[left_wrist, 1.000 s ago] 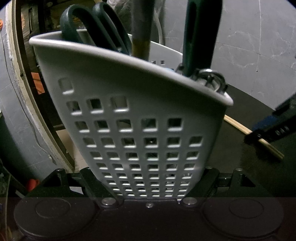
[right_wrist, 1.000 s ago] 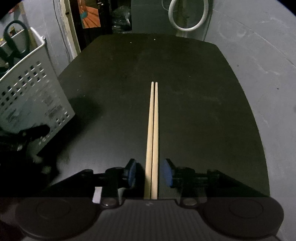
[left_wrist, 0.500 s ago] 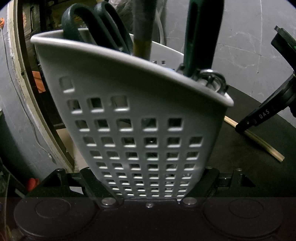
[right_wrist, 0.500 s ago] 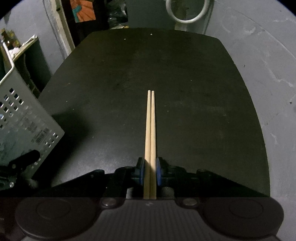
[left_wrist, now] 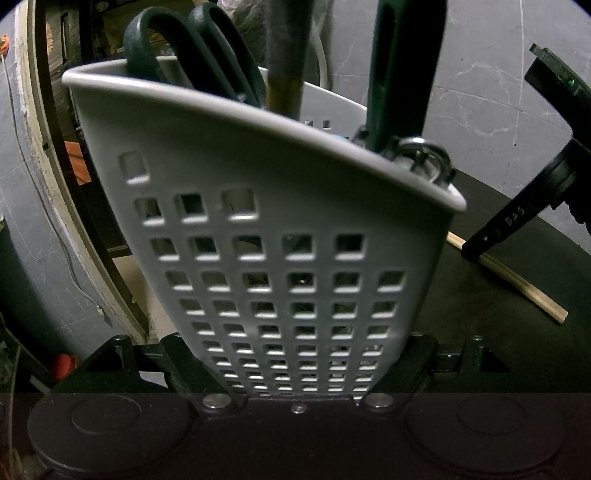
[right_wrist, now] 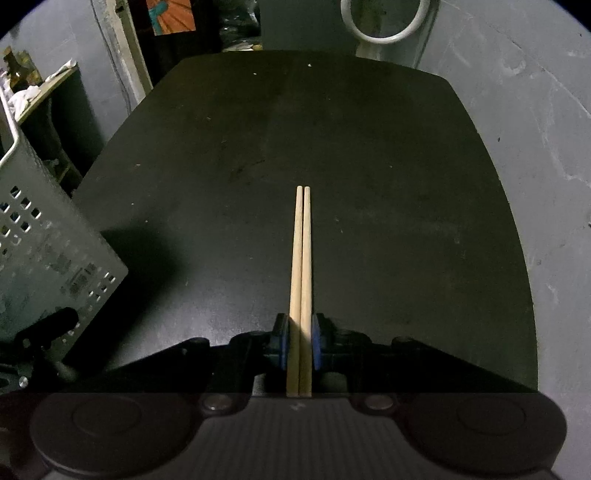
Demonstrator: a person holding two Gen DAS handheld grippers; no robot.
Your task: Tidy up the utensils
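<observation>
My left gripper [left_wrist: 297, 354] is shut on a grey perforated utensil basket [left_wrist: 266, 221], one finger on each side of its base. Dark green scissors [left_wrist: 207, 62], a green handle [left_wrist: 402, 66], a brown-grey handle [left_wrist: 284, 55] and a metal ring [left_wrist: 421, 155] stick out of its top. In the right wrist view my right gripper [right_wrist: 300, 343] is shut on a pair of wooden chopsticks [right_wrist: 301, 258], its blue pads pressing both sides near their thick ends. The chopsticks point away over the black table [right_wrist: 406, 184]. The basket [right_wrist: 44, 258] stands tilted at the left.
The black table is bordered by grey floor on the right and at the back. A white ring-shaped object [right_wrist: 384, 22] stands beyond the far edge. Clutter and a door frame lie behind the basket on the left. The chopsticks [left_wrist: 517, 286] show to the right of the basket.
The right gripper's jaws closed onto the chopsticks and it shifted away from the basket. The left gripper and the basket have not moved.
</observation>
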